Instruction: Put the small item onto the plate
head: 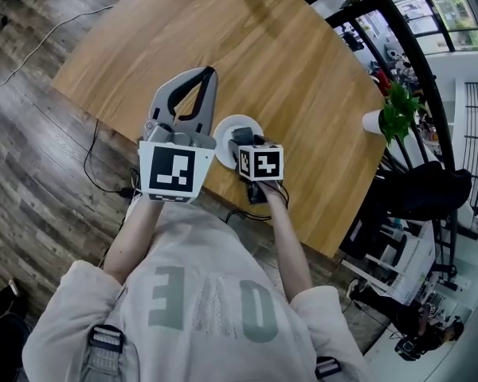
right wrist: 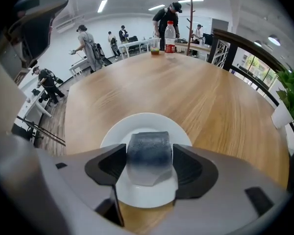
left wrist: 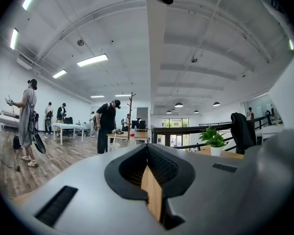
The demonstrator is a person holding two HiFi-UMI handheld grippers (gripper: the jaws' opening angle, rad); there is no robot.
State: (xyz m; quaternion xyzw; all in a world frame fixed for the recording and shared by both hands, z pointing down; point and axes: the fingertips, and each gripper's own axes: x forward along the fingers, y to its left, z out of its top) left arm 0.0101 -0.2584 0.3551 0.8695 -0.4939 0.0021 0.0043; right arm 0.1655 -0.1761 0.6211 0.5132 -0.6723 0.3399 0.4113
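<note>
right gripper (right wrist: 149,161) grips the grey-blue block (right wrist: 148,151) between its jaws, squarely over the white plate (right wrist: 137,124); left gripper (left wrist: 148,153) closed, empty.

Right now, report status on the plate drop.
Left gripper shut, empty. Right gripper shut on the small item, over the plate. Nothing else on the plate; bottle far across the table.

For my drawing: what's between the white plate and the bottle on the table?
Only bare wooden table lies between plate and bottle, per the right gripper view.
</note>
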